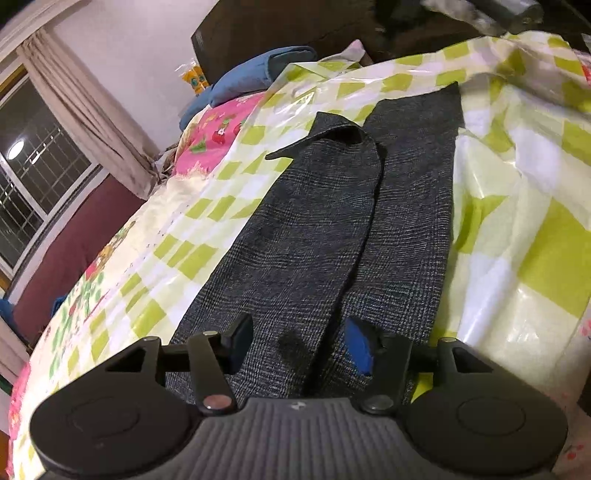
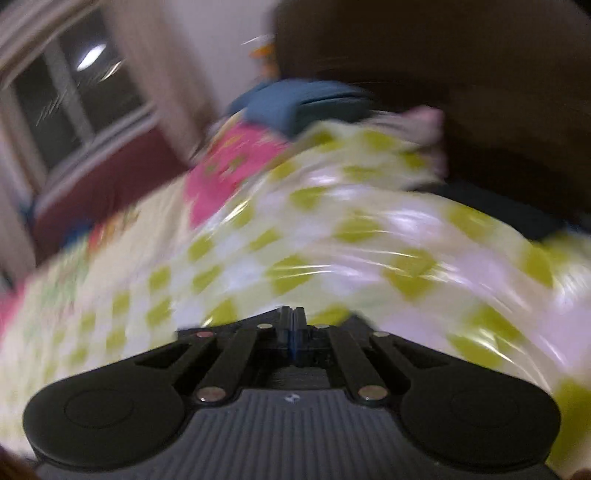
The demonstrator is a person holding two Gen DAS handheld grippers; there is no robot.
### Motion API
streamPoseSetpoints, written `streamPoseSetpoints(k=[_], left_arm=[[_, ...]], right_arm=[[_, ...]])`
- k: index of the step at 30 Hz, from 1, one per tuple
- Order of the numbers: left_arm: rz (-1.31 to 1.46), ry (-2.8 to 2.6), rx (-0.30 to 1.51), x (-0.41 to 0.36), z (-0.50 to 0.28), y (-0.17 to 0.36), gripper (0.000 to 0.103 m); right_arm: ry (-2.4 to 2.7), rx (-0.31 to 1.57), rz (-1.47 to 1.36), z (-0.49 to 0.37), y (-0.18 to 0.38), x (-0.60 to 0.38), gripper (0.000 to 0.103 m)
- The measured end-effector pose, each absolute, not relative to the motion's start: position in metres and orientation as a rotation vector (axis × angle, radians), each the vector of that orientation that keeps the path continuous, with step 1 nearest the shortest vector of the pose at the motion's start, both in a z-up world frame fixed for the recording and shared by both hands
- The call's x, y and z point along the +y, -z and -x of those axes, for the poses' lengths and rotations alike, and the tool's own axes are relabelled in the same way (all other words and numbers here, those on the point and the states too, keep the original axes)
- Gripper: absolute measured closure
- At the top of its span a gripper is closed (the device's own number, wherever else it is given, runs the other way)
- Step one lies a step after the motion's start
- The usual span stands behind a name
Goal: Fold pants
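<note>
Dark grey checked pants (image 1: 332, 229) lie flat on a green-and-white checked plastic sheet (image 1: 517, 236), both legs side by side and running away from me. The far end of the left leg (image 1: 332, 133) is turned up and curled over. My left gripper (image 1: 301, 341) is open, its fingers hovering over the near part of the pants and straddling the gap between the legs. My right gripper (image 2: 294, 317) is shut with nothing between its fingers, above the checked sheet (image 2: 332, 258). The right wrist view is blurred by motion and shows no pants.
The sheet covers a bed with a pink floral cover (image 1: 218, 129). A blue folded cloth (image 1: 255, 77) lies at the far end by a dark headboard (image 1: 280, 26). A window (image 1: 33, 177) and curtain (image 1: 92, 110) stand to the left.
</note>
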State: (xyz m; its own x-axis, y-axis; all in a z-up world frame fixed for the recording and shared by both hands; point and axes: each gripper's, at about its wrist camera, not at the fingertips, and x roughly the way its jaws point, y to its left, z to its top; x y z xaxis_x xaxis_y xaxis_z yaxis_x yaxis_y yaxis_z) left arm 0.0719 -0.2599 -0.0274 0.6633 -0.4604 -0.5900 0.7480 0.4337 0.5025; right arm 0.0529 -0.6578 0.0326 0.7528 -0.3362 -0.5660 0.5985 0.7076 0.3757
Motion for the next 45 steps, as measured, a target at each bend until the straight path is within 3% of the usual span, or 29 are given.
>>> streamPoseSetpoints(k=[4, 8, 10, 13, 15, 17, 18, 19, 22, 32, 35, 38, 42, 45], left_arm=[[-0.856, 0.771, 0.390, -0.267, -0.070, 0.028, 0.034], [-0.857, 0.774, 0.393, -0.271, -0.069, 0.028, 0.033], [-0.837, 0.777, 0.393, -0.273, -0.071, 0.027, 0.032], [-0.790, 0.781, 0.395, -0.269, -0.074, 0.027, 0.028], [-0.756, 0.785, 0.404, -0.267, -0.078, 0.028, 0.027], [-0.728, 0.788, 0.415, -0.265, -0.081, 0.029, 0.027], [-0.717, 0.786, 0.419, -0.263, -0.083, 0.028, 0.026], [-0.709, 0.784, 0.422, -0.262, -0.083, 0.027, 0.026], [-0.677, 0.782, 0.434, -0.255, -0.087, 0.027, 0.026], [-0.720, 0.769, 0.405, -0.260, -0.072, 0.020, 0.026], [-0.766, 0.772, 0.410, -0.263, -0.064, 0.024, 0.025], [-0.854, 0.760, 0.381, -0.268, -0.053, 0.034, 0.025], [-0.883, 0.760, 0.376, -0.271, -0.049, 0.034, 0.025], [-0.870, 0.764, 0.393, -0.274, -0.054, 0.031, 0.025]], right_arm=[[0.529, 0.561, -0.654, -0.044, -0.007, -0.671, 0.095], [0.414, 0.607, -0.412, -0.083, -0.019, -0.622, 0.092], [0.365, 0.655, -0.274, -0.121, -0.021, -0.594, 0.063], [0.293, 0.705, -0.065, -0.169, -0.021, -0.542, 0.055], [0.286, 0.742, 0.121, -0.197, -0.009, -0.514, 0.040], [0.344, 0.818, 0.287, -0.231, 0.017, -0.497, 0.043], [0.382, 0.853, 0.331, -0.243, 0.030, -0.498, 0.069], [0.449, 0.893, 0.331, -0.254, 0.041, -0.509, 0.103], [0.515, 0.875, -0.011, -0.238, 0.032, -0.565, 0.101], [0.486, 0.450, -0.685, -0.062, -0.039, -0.656, 0.101], [0.489, 0.502, -0.703, -0.039, -0.021, -0.658, 0.100], [0.531, 0.624, -0.802, -0.036, 0.023, -0.674, 0.092], [0.514, 0.604, -0.867, -0.031, 0.041, -0.679, 0.086], [0.516, 0.597, -0.856, -0.037, 0.037, -0.682, 0.098]])
